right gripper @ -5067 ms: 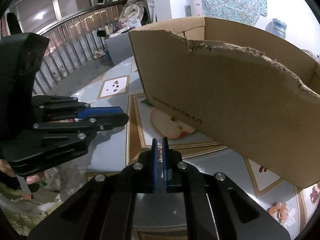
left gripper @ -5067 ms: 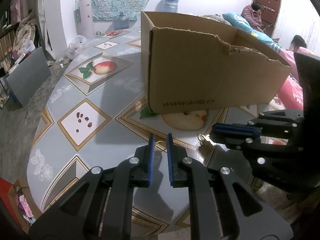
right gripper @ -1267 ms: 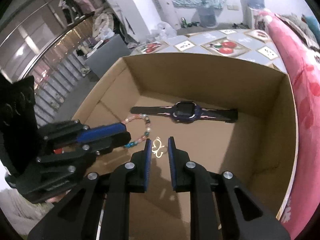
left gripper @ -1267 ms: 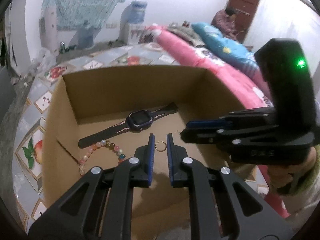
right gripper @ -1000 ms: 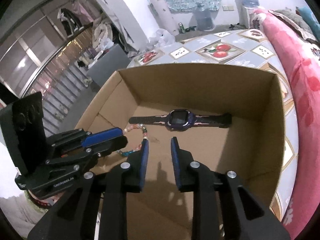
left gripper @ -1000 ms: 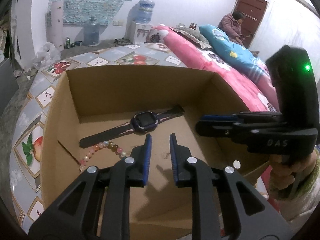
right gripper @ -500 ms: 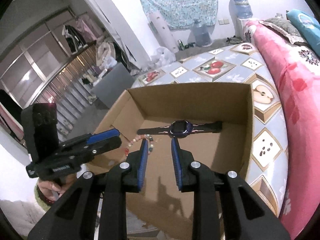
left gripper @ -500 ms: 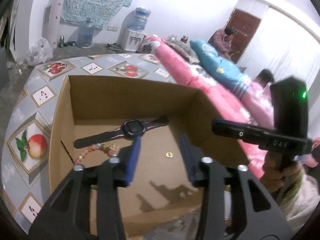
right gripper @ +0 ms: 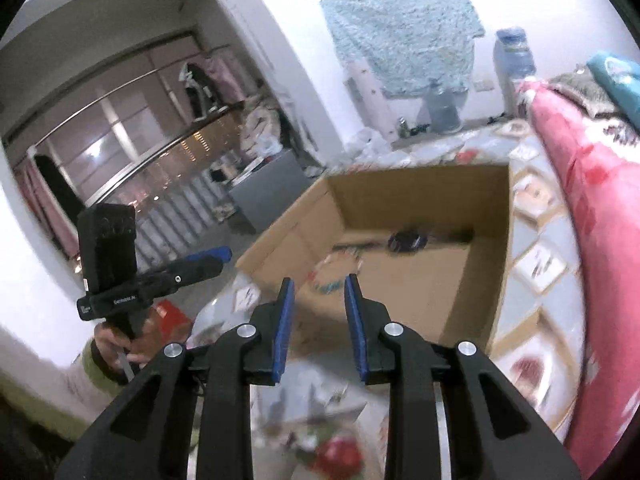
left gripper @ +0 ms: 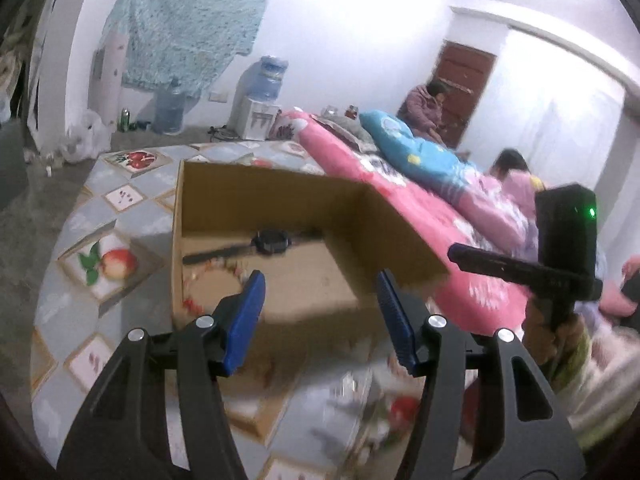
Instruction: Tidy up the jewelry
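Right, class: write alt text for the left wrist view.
An open cardboard box on a fruit-patterned table holds a dark watch and a blurred bead bracelet. The left gripper, nothing between its opening jaws, frames it; the right gripper is alongside.

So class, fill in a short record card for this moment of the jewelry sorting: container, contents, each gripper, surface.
container: open cardboard box, standing on the table
contents: dark wristwatch toward the far wall; bead bracelet nearer, blurred
left gripper: fingers opening, nothing between them
right gripper: fingers apart, nothing held
surface: fruit-patterned tablecloth
beside the table: pink bedding
picture quality: motion blur, small items not readable
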The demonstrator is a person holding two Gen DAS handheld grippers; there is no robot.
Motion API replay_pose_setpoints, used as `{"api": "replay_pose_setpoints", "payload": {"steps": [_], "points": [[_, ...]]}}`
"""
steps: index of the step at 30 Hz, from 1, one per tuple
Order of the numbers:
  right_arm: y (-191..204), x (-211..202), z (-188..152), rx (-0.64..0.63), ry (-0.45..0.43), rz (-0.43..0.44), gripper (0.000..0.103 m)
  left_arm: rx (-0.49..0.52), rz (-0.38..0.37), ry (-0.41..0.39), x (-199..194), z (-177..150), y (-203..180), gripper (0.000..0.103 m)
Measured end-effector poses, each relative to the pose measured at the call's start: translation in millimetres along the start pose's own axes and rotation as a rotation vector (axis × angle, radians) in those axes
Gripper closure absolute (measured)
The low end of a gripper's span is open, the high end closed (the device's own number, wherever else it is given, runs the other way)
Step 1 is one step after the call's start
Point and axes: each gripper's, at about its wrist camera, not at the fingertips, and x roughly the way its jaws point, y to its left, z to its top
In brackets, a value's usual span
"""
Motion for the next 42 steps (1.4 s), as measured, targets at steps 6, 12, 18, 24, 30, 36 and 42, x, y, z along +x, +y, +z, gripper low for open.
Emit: {"api": "replay_pose_setpoints", "payload": {"steps": [6,12,18,24,30,36,42], "points": [[-5.3,41.1,-64.7,0.123,0.170,0.034,0.077,0.110,0.065,0.125,12.5,-61.4,-28.1,0.048],[-5.4,73.7,-92.3,0.145,0.262,0.002,0.077,0.190,0.105,0.250,60.2,-90.6,-40.5,0.072],[-14.4,76.8,-99.3,0.181,0.259,-0.005,0.077,0.253,0.106,0.318,94.1,-98.2,-42.0,0.084],[-21.4,78.8,-101.1,0.208,0.259,0.004,0.077,0.304,0.109,0.337,109.4,-104.0,-46.5,0.085],[-23.6,78.9,-100.6,0.211,0.251,0.003,0.077,0.358,0.112,0.332,114.1,-104.9,-51.7,0.091],[-26.7,70.0,-101.1,0.219,0.237,-0.002,0.077,0.388,0.097,0.332,112.1,-105.1,-55.9,0.100],[-23.5,62.5,-101.9,0.206,0.224,-0.023,0.077,0.322,0.090,0.279,97.4,-94.9,-49.5,0.103]]}}
